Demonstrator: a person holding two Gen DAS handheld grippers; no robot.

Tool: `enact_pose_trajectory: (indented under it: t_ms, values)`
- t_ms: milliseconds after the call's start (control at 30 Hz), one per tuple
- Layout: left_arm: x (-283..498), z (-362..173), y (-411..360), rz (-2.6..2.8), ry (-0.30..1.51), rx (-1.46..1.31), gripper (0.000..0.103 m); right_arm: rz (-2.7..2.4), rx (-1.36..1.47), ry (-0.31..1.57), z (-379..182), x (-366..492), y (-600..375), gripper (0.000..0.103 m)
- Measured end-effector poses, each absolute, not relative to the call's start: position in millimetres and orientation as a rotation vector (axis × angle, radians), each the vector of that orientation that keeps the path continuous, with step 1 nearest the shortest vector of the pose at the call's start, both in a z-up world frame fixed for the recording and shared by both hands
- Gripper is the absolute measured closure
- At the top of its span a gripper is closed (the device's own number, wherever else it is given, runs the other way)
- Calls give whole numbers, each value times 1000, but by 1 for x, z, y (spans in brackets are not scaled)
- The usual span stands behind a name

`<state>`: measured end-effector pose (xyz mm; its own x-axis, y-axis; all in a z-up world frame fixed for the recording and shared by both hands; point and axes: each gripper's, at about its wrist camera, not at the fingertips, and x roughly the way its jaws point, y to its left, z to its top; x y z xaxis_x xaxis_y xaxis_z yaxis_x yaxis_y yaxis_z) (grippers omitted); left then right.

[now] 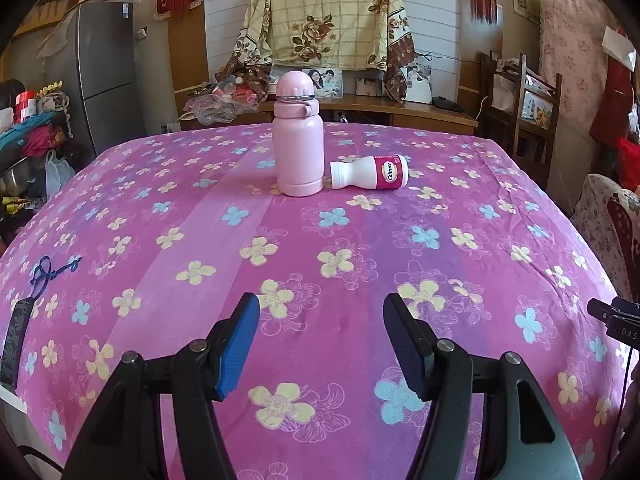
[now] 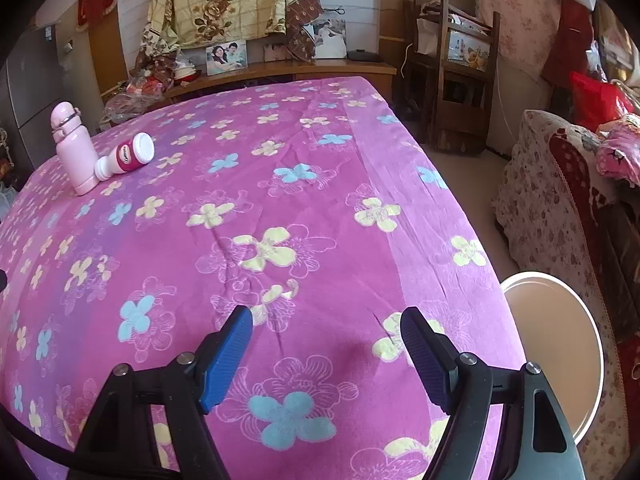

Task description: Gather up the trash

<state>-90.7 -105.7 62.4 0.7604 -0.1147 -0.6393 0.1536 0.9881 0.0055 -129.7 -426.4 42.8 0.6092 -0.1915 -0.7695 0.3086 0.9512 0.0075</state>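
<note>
A white pill bottle with a magenta Caltrate label [image 1: 370, 172] lies on its side on the pink flowered tablecloth [image 1: 200, 216], its cap end close beside an upright pale pink flask [image 1: 298, 136]. Both also show far left in the right wrist view, the pill bottle [image 2: 127, 157] and the flask [image 2: 74, 150]. My left gripper [image 1: 320, 312] is open and empty, well short of both bottles. My right gripper [image 2: 326, 326] is open and empty over the cloth near the table's right edge.
A round white bin with a beige inside [image 2: 556, 356] stands on the floor right of the table. A floral-covered sofa [image 2: 560, 208] is beyond it. A wooden sideboard with photos [image 1: 360, 104] and a wooden chair [image 1: 520, 112] stand behind the table.
</note>
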Motion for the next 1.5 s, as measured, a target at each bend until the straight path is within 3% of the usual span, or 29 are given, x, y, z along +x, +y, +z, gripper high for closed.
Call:
enact_pose_trajectory:
  t_ms: [400, 1033, 1500]
  values:
    - [-113, 79, -137, -197, 637, 88, 38, -276, 144, 814, 66, -150, -423, 24]
    - [-220, 134, -341, -667, 489, 177, 38, -533, 146, 578, 153, -308, -491, 24]
    - [-258, 144, -396, -777, 476, 201, 38, -650, 218, 526, 168, -373, -538, 23]
